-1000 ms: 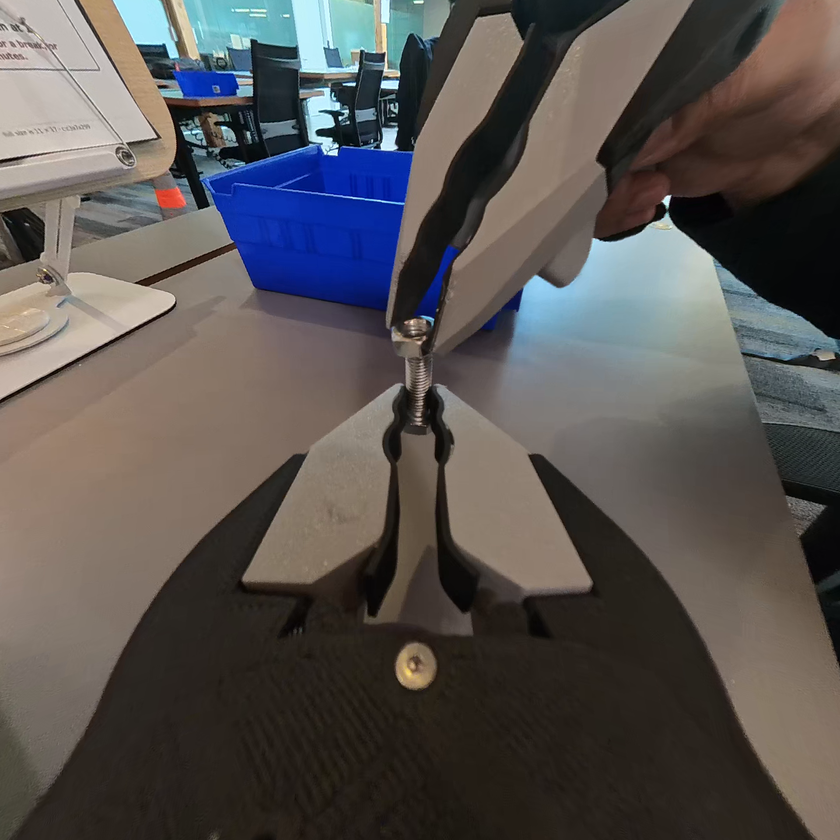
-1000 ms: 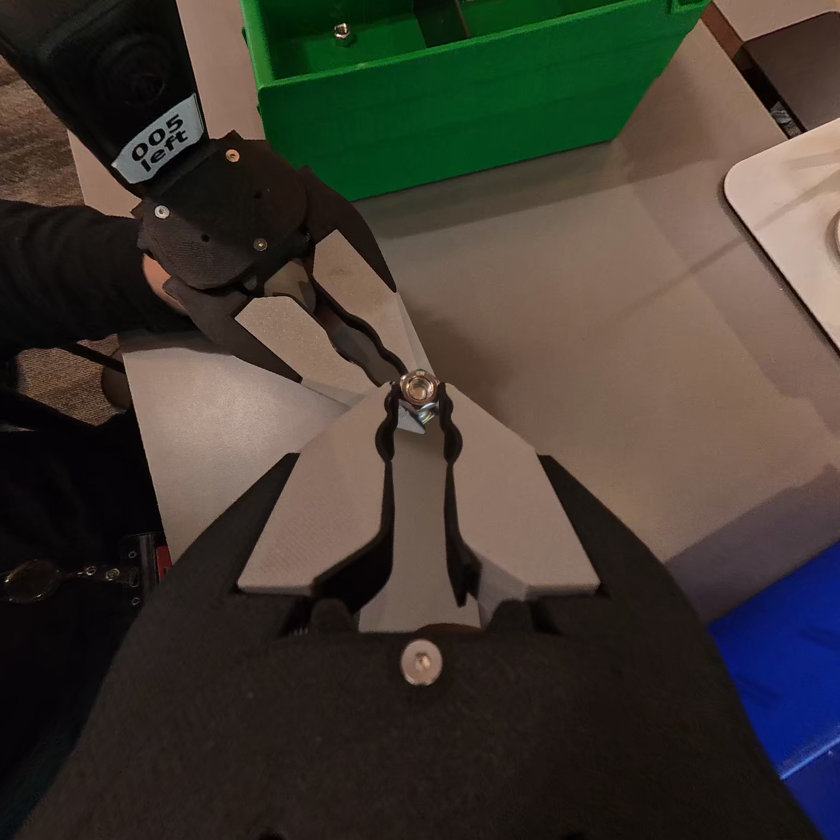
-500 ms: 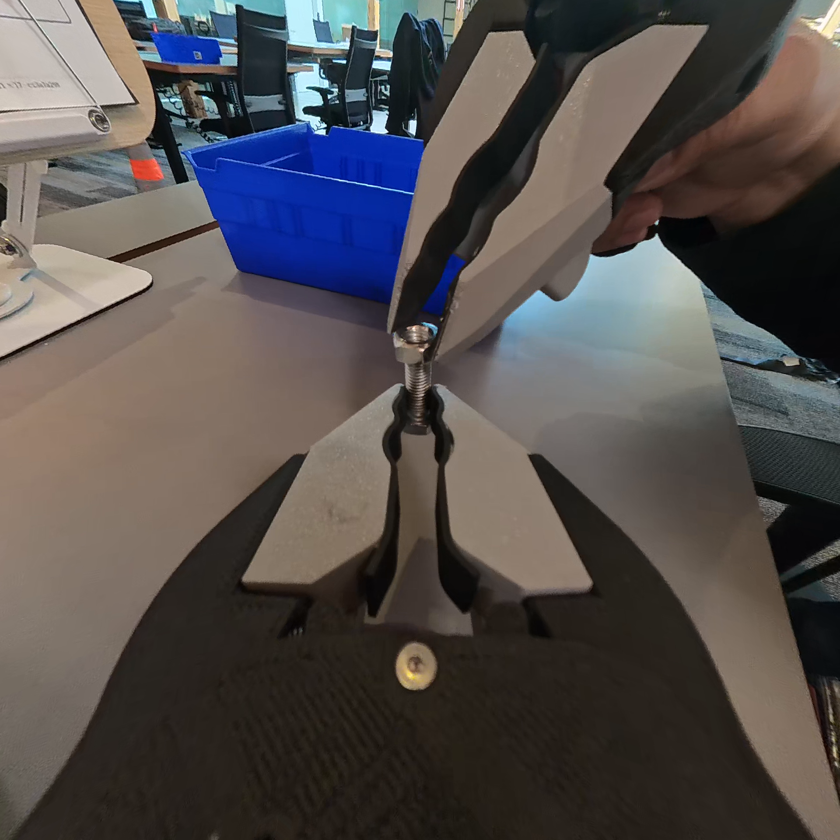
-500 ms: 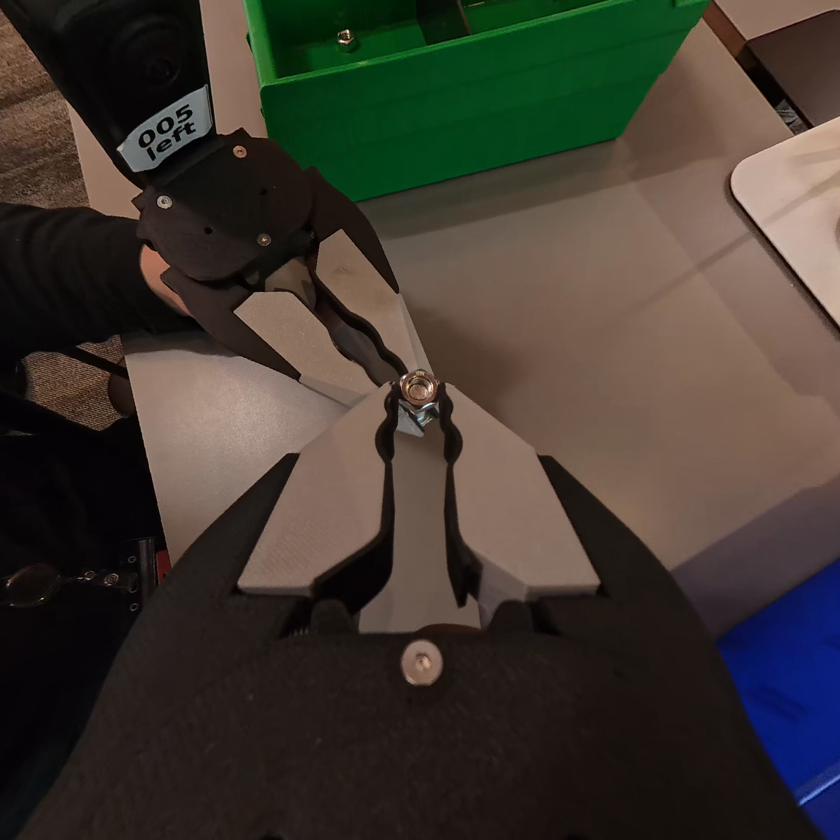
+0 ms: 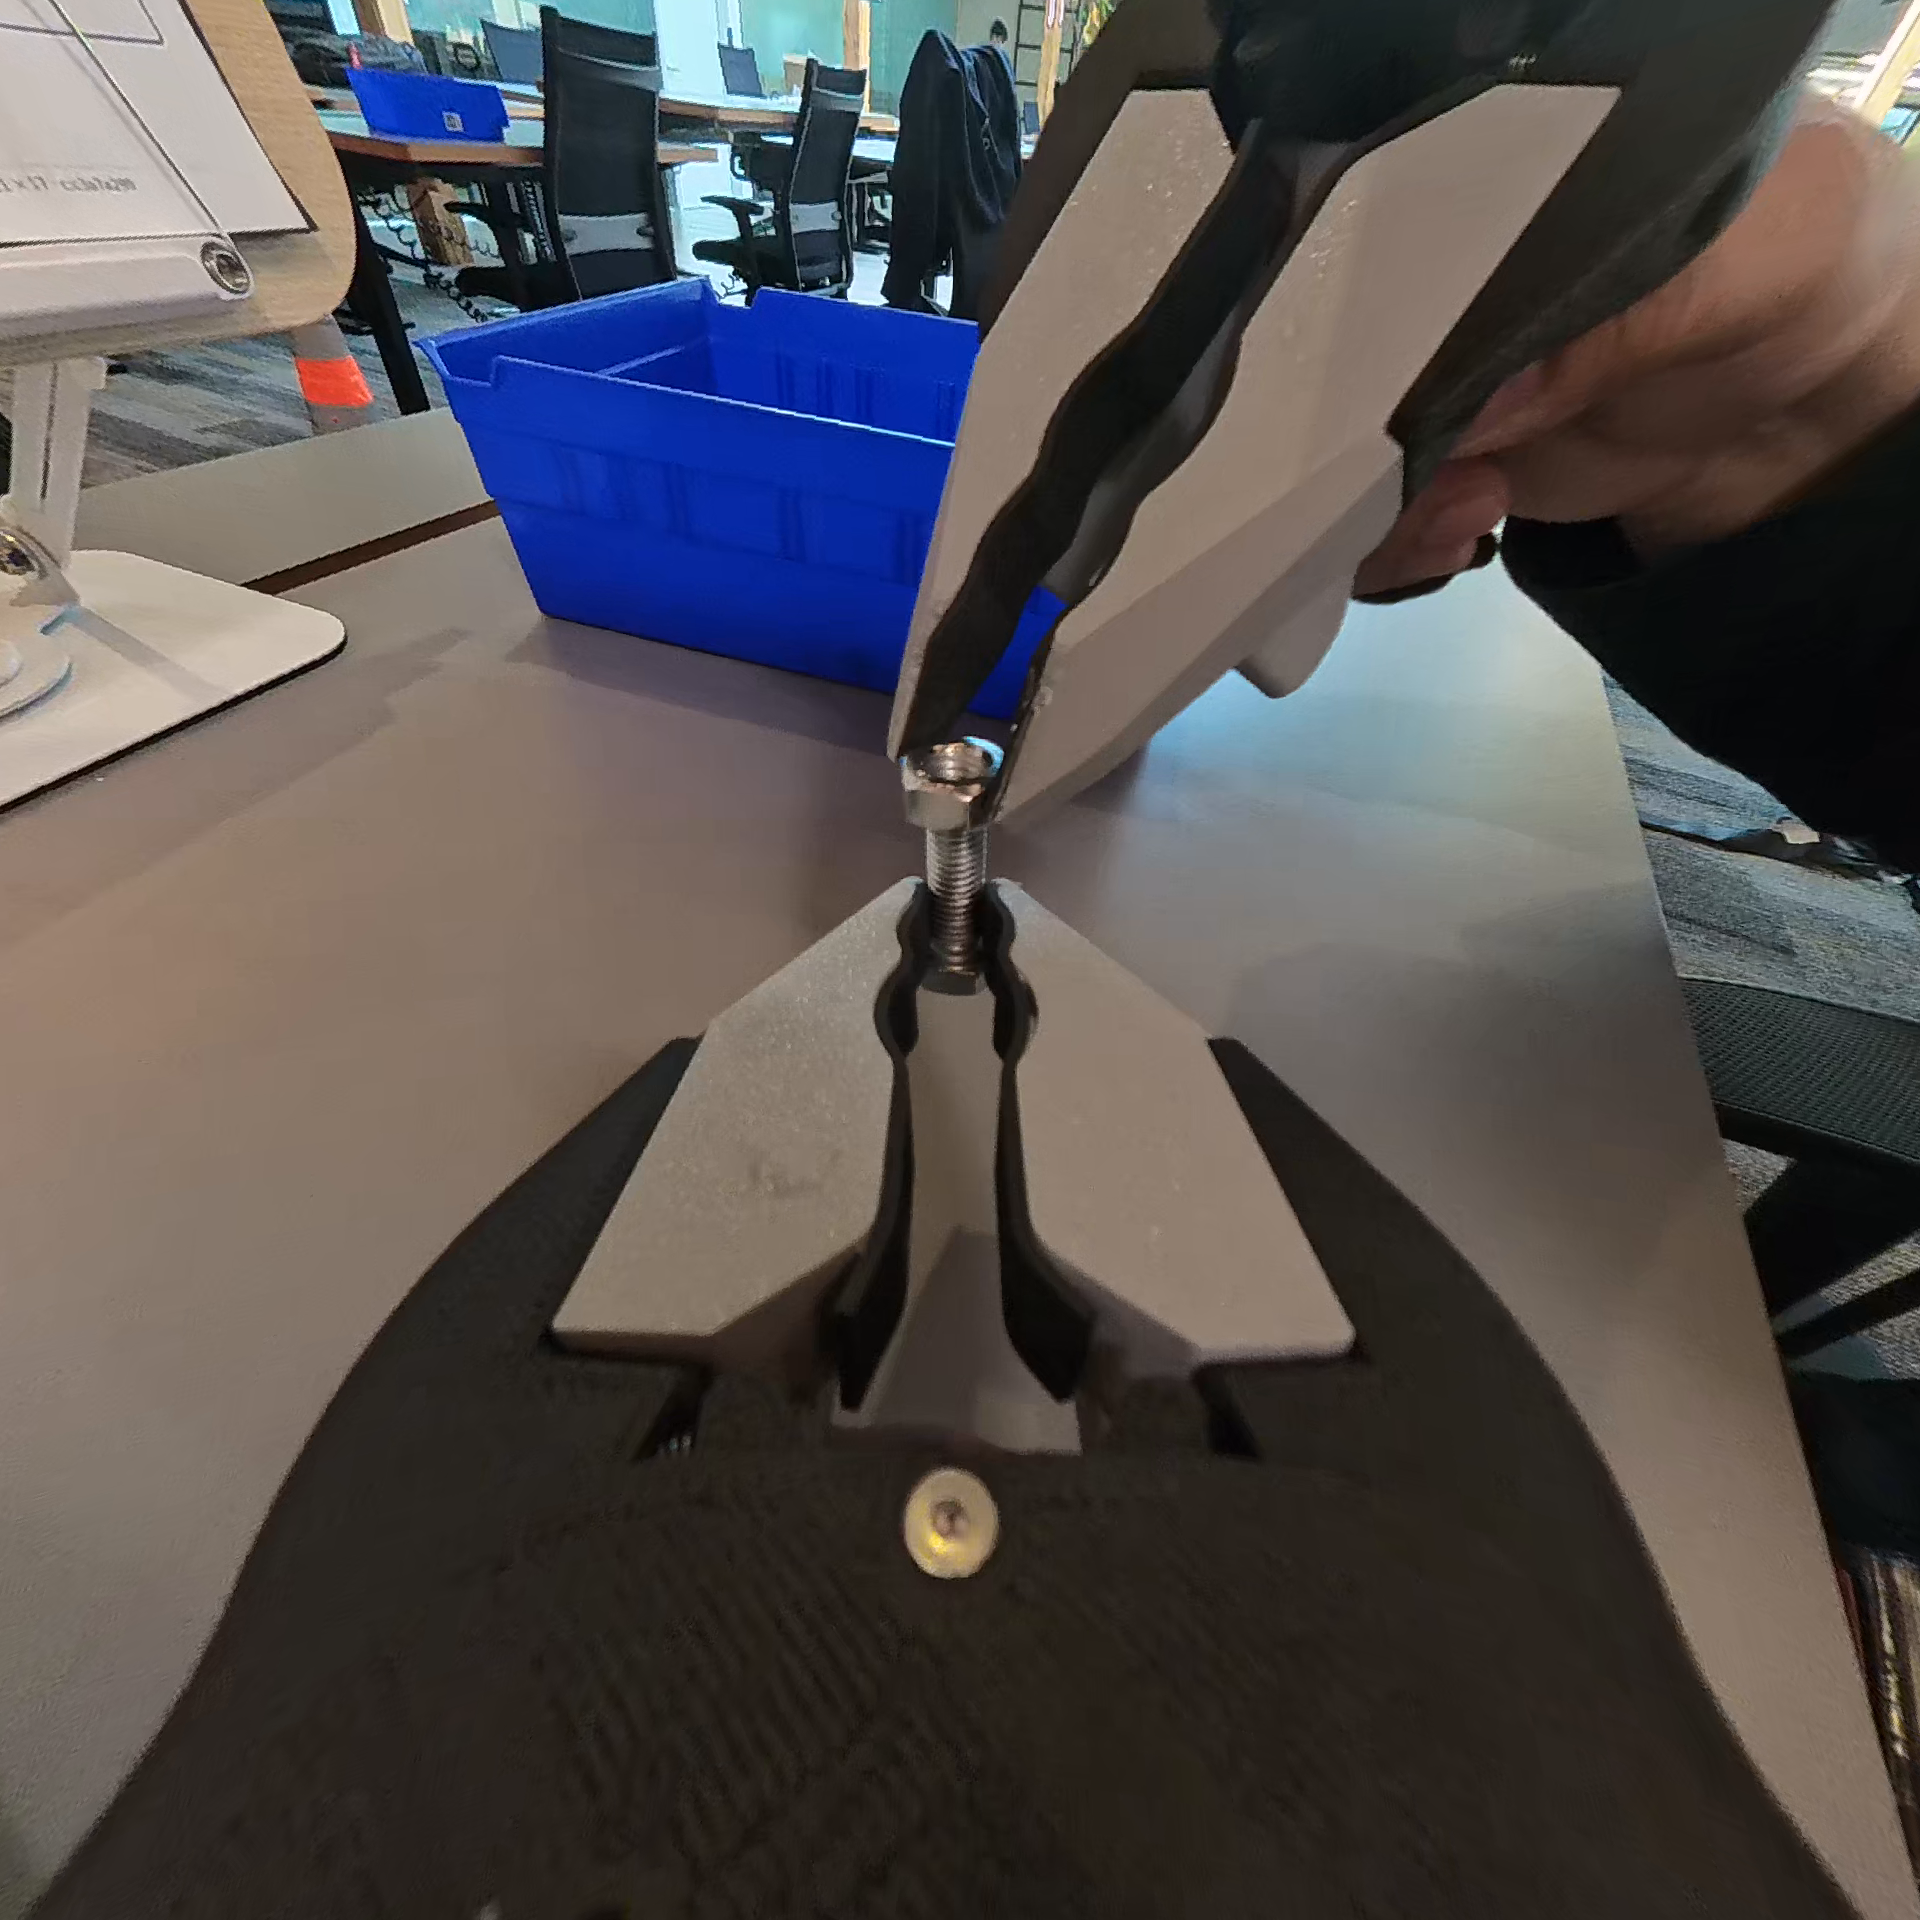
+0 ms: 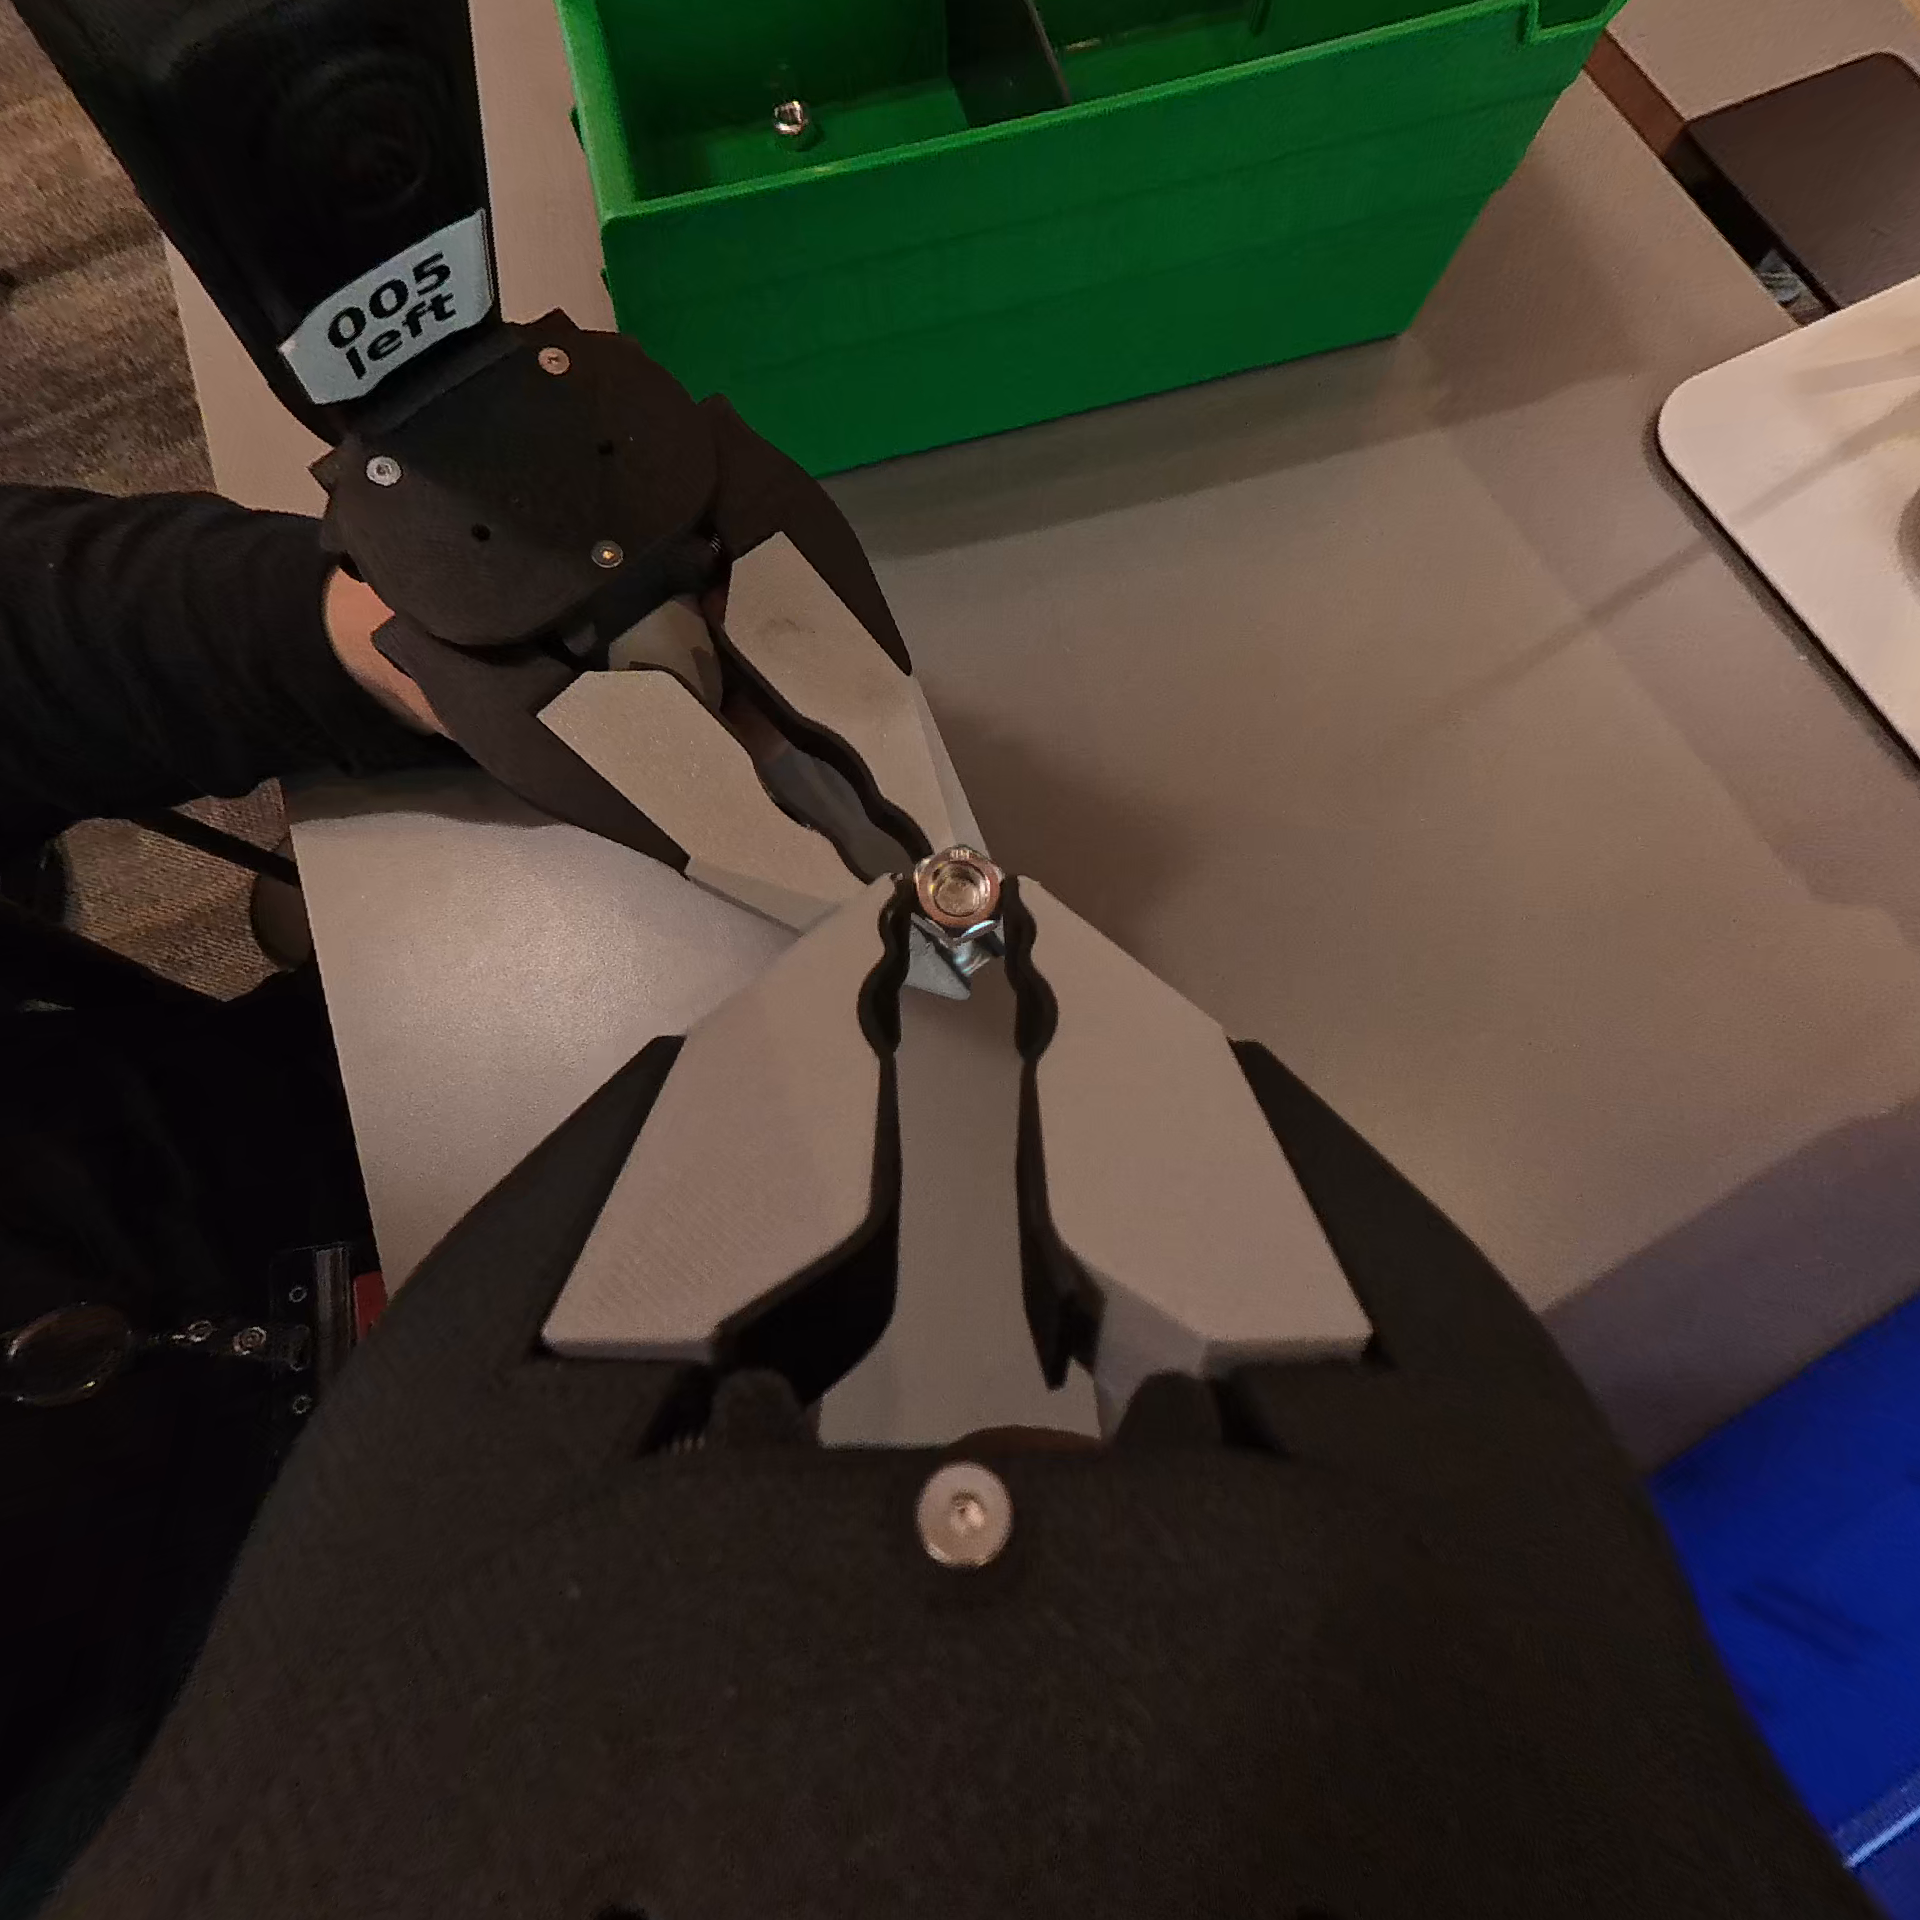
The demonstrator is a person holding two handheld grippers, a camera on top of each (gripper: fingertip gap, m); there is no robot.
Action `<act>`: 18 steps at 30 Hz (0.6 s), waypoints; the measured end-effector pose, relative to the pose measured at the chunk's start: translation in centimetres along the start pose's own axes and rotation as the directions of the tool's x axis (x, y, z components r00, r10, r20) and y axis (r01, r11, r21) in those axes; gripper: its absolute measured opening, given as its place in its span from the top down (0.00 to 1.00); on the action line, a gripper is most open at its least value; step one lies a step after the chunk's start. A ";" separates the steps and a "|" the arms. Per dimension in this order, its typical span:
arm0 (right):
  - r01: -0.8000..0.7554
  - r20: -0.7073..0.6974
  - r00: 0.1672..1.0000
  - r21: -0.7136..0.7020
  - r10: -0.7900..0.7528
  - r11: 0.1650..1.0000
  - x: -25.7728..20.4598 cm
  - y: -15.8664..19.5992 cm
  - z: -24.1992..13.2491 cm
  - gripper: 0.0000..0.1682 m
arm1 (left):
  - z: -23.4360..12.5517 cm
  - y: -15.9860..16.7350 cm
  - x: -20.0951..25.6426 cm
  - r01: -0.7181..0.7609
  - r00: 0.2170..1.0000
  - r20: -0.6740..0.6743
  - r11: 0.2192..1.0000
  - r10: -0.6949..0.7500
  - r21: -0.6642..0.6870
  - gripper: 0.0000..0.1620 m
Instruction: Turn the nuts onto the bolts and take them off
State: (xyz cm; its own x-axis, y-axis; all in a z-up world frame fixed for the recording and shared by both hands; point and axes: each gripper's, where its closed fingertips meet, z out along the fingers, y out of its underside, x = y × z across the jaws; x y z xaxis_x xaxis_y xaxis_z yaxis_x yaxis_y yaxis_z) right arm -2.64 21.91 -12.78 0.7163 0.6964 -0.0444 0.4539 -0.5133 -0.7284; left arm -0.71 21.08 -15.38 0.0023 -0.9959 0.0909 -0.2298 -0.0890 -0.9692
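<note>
1. While the left tool (image 5: 952, 935) pinches the lower shank of the bolt (image 5: 952, 894), just above its head, the bolt stands upright above the grey surface (image 5: 416, 935).
2. Coming down at a slant from above, the right tool (image 5: 951, 748) has its tips closed on the silver nut (image 5: 948, 781), which sits on the top end of the bolt's thread.
3. From the right wrist view the nut (image 6: 956, 886) is seen end-on between the right tool's (image 6: 956, 904) black pads, with the left tool (image 6: 883, 842) reaching in from the surface's near-left edge.
4. A hand (image 5: 1683, 416) in a dark sleeve grips the right tool's handle.
5. A blue bin (image 5: 707, 499) stands on the surface behind the bolt, and a green bin (image 6: 1039, 229) stands toward the far edge in the right wrist view, with a small metal piece (image 6: 792, 116) lying inside it.
6. A white stand base (image 5: 156, 655) rests on the surface to one side.
</note>
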 end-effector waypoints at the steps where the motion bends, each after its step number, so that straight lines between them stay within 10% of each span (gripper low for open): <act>1: -0.004 0.008 1.000 0.009 0.004 1.000 -0.1 -0.1 0.0 0.91 | 0.0 0.0 0.0 0.000 1.000 0.002 1.000 0.000 -0.002 0.96; 18: 0.032 0.020 0.999 0.206 -0.036 0.978 0.4 -0.5 -2.4 0.85 | -0.1 0.1 0.1 -0.001 1.000 -0.001 1.000 0.001 -0.003 0.96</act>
State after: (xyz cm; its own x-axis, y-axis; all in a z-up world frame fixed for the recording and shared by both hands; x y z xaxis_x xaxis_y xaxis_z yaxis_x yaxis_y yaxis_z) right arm -1.30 21.24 -10.84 0.6887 0.7244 -0.0314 0.3576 -0.3769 -0.8544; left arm -0.79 20.97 -15.43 0.0008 -0.9959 0.0901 -0.2326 -0.0878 -0.9686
